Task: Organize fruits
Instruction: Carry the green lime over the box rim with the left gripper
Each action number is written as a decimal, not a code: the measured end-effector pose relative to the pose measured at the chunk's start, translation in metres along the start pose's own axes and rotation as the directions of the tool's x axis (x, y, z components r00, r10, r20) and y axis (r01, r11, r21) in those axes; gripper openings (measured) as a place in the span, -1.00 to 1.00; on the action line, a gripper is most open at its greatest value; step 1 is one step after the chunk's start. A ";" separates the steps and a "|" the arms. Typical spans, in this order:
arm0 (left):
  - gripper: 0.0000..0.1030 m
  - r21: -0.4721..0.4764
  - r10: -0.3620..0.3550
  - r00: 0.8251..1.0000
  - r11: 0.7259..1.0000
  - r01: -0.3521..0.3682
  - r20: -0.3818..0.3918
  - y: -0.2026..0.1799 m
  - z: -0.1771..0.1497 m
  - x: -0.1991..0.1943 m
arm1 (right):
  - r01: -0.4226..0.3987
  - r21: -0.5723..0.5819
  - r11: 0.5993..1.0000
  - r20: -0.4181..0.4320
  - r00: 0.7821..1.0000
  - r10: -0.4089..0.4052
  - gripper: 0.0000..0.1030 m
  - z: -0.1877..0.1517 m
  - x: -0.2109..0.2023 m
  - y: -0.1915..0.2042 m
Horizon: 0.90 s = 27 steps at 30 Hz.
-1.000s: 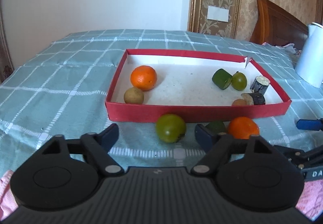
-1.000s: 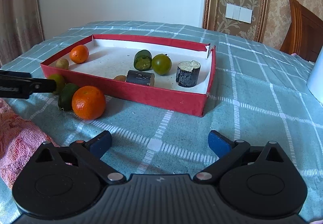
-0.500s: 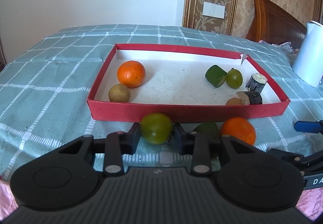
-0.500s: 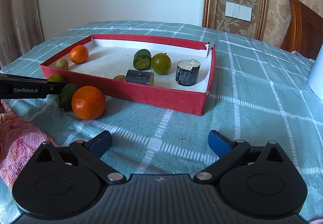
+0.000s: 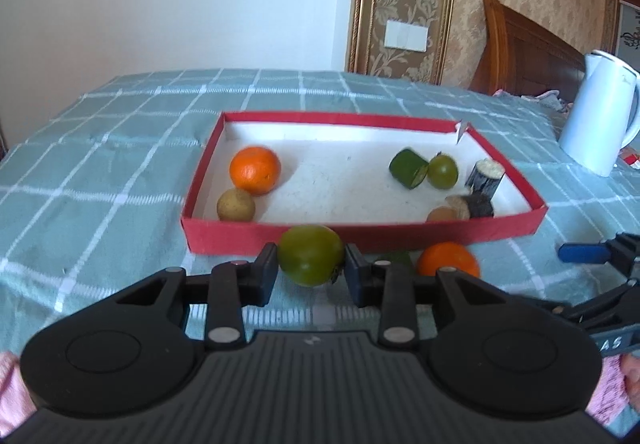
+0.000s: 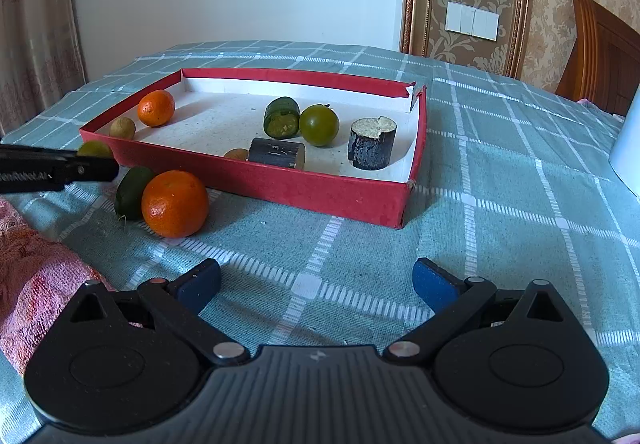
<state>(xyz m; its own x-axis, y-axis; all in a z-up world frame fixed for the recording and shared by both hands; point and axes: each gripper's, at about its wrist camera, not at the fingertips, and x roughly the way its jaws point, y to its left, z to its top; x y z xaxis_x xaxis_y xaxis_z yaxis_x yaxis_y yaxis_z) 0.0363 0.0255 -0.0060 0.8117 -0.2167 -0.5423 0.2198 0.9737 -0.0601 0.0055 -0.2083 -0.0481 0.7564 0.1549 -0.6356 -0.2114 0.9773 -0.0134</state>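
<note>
Left wrist view: a green fruit (image 5: pixel 311 260) at the box's (image 5: pixel 360 236) 6 o'clock is clamped by the left gripper (image 5: pixel 311 271), presumably for boxing, while the right gripper (image 6: pixel 316 282) is held wide and empty.

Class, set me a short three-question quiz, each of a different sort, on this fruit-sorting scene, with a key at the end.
1. True or false: the left gripper is shut on the green fruit.
2. Which item lies on the cloth outside the red tray? A) the dark cylinder standing on end B) the orange by the tray's near wall C) the small tan fruit
3. Fill in: the right gripper's jaws are ____.

Key: 1 true; 2 B; 3 open, nothing between them.
</note>
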 end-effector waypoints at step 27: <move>-0.37 0.003 0.009 0.997 1.000 -0.009 -0.071 0.016 0.041 0.083 | -0.003 0.003 1.000 -0.002 1.000 0.003 1.00 -0.001 0.000 0.000</move>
<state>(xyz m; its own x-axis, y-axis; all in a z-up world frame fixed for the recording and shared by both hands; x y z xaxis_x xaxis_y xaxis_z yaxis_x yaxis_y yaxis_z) 0.1292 0.0206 -0.0180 0.7729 -0.2027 -0.6013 0.2146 0.9753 -0.0529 0.0052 -0.2085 -0.0487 0.7544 0.1573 -0.6373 -0.2114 0.9774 -0.0090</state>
